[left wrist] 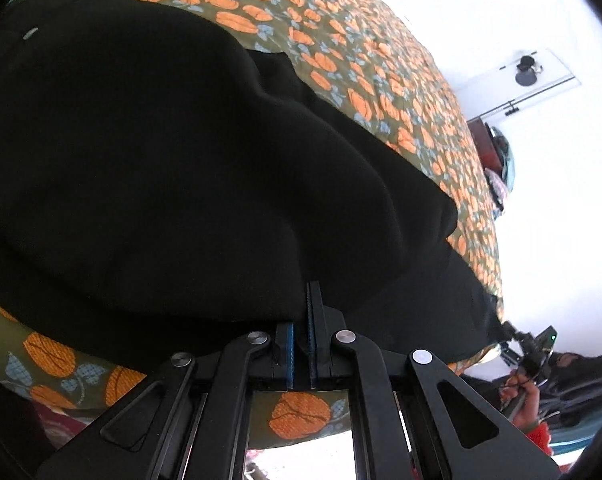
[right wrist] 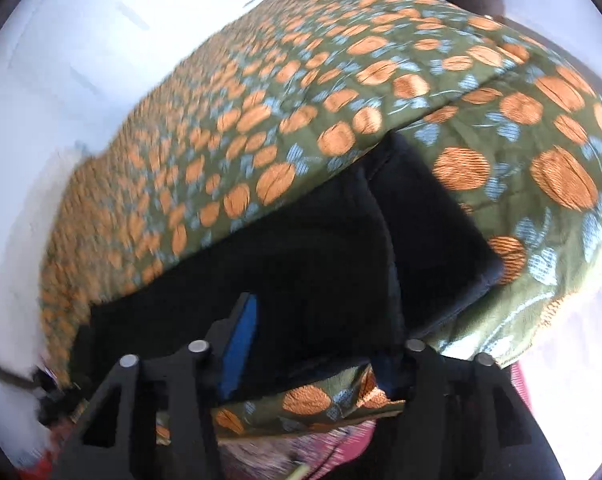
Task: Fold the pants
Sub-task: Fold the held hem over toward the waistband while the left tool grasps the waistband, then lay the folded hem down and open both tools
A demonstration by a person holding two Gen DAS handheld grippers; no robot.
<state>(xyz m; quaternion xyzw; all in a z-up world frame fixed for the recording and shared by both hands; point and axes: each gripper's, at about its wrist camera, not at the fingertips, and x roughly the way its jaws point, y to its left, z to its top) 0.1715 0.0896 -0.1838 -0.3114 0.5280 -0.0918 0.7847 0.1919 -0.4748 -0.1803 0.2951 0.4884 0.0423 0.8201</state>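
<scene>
One black pants point(left wrist: 161, 168), left claw point(left wrist: 303, 344) pinching

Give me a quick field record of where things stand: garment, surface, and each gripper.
garment: black pants, bunched and partly lifted, not yet a neat fold
surface: green bedspread with orange and blue print
left gripper: jaws closed, pinching an edge of the pants
right gripper: jaws apart, over the pants, blue finger pad visible; only one finger shows clearly
image quality: right wrist view is motion-blurred
background: white wall
</scene>
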